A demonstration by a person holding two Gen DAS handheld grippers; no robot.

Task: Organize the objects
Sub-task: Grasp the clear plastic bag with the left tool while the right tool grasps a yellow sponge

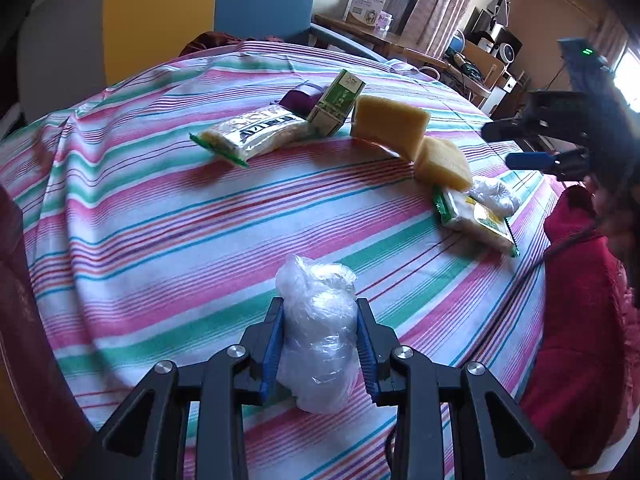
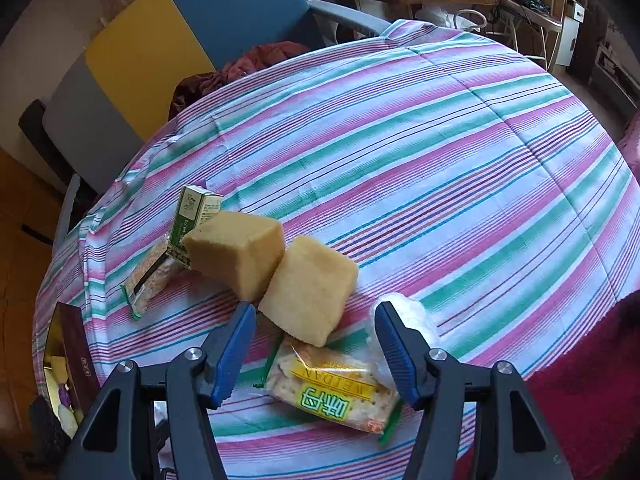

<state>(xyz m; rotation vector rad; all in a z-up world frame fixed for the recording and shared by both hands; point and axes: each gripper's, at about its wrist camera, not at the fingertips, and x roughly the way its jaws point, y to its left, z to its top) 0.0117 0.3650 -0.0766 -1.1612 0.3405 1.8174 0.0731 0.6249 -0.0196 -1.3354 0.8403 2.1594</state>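
Note:
My left gripper (image 1: 319,308) is shut on a crumpled clear plastic bundle (image 1: 316,344), near the front of the striped tablecloth (image 1: 160,220). My right gripper (image 2: 316,312) stands open over a cracker packet (image 2: 332,392) with green ends, and its pads are clear of it. Two yellow sponges (image 2: 236,256) (image 2: 312,300) lean together just beyond its tips. A second plastic bundle (image 2: 416,316) lies beside the right finger. Further off are a green carton (image 2: 192,216) and another cracker packet (image 1: 252,132), with a purple thing (image 1: 300,98) behind them.
A blue and yellow chair (image 2: 224,12) with dark red cloth on it stands behind the table. A red blanket (image 1: 576,320) borders the table's right side. An open box (image 2: 76,360) sits below the left edge. A cluttered wooden desk (image 1: 384,40) is at the back.

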